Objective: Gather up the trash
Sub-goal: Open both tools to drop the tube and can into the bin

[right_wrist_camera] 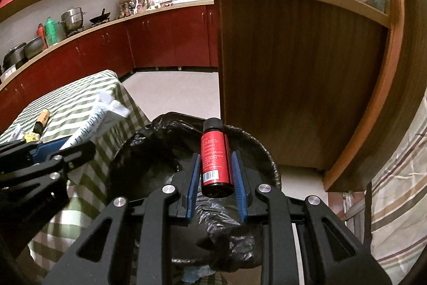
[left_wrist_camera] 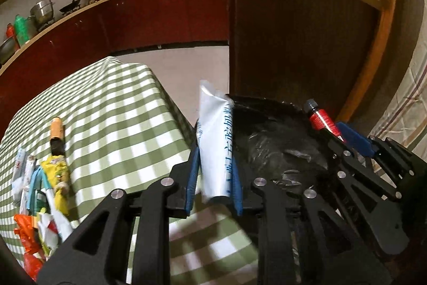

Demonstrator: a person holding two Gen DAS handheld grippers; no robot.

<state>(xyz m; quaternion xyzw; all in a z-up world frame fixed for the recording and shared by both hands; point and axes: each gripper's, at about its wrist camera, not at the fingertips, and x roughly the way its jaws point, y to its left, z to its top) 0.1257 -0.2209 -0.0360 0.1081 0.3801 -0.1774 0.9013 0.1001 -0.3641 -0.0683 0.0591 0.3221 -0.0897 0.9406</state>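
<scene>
Right now my left gripper [left_wrist_camera: 214, 164] is clamped on a white wrapper with blue lettering [left_wrist_camera: 214, 140], which stands up between the blue pads at the edge of the checked tablecloth [left_wrist_camera: 112, 114], just beside the bin. My right gripper [right_wrist_camera: 216, 170] is closed around a small red bottle with a black cap [right_wrist_camera: 214, 156], cap pointing away from me, held over the black-lined trash bin [right_wrist_camera: 160, 151]. Inside the bin I can make out only crumpled black liner. On the tablecloth, well off to the left, lie an orange-capped tube [left_wrist_camera: 56, 134], a yellow packet [left_wrist_camera: 57, 172] and a heap of mixed wrappers [left_wrist_camera: 34, 218].
</scene>
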